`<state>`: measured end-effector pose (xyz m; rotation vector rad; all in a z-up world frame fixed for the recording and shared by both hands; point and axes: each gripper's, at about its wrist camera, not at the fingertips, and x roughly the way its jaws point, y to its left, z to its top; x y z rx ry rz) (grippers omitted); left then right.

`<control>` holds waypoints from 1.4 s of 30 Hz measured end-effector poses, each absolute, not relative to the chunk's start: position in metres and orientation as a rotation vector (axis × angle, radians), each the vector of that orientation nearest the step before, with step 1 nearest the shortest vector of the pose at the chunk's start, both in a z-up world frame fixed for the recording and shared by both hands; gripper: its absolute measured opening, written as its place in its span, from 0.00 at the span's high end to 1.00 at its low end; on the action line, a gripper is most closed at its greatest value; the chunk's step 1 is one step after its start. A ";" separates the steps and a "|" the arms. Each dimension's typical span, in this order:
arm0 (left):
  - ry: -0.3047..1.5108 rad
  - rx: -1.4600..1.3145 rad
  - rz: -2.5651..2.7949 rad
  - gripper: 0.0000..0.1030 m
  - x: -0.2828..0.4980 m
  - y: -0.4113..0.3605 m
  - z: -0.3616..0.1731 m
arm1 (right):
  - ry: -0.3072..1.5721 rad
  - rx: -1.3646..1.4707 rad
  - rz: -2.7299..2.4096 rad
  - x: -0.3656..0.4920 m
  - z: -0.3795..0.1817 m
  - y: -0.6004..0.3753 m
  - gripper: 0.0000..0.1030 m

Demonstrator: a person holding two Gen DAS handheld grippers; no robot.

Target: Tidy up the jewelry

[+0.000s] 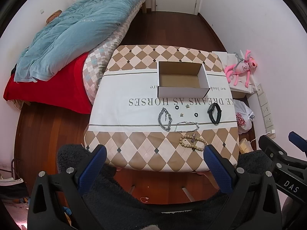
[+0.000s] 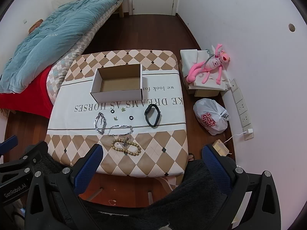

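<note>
An empty open cardboard box (image 1: 182, 80) (image 2: 119, 82) stands on the table's far half. In front of it lie a thick silver chain (image 1: 165, 119) (image 2: 100, 122), a thin silver chain (image 1: 187, 126) (image 2: 120, 130), a wooden bead bracelet (image 1: 191, 142) (image 2: 126, 146), a black band (image 1: 214, 113) (image 2: 152, 115), two small black rings (image 1: 176, 107) (image 1: 196, 114) and two tiny earrings (image 1: 187, 106) (image 1: 181, 114). My left gripper (image 1: 154, 149) and right gripper (image 2: 151, 149) are both open and empty, held above the table's near edge.
The table (image 1: 134, 99) wears a diamond-patterned cloth with lettering. A bed with a blue quilt (image 1: 76, 28) is on the left. A pink plush toy (image 2: 209, 65), a plastic bag (image 2: 211, 118) and a power strip (image 2: 241, 107) lie on the floor on the right.
</note>
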<state>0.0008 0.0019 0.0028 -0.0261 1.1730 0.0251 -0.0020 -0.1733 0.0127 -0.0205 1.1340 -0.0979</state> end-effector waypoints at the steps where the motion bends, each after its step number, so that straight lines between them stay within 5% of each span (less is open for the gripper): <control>1: 1.173 -0.028 0.023 0.00 0.001 0.002 0.003 | 1.134 -0.022 -0.099 -0.002 0.013 -0.173 0.00; 42: 1.165 -0.023 0.029 0.00 -0.001 0.003 0.015 | 1.124 -0.025 -0.101 -0.002 0.023 -0.171 0.00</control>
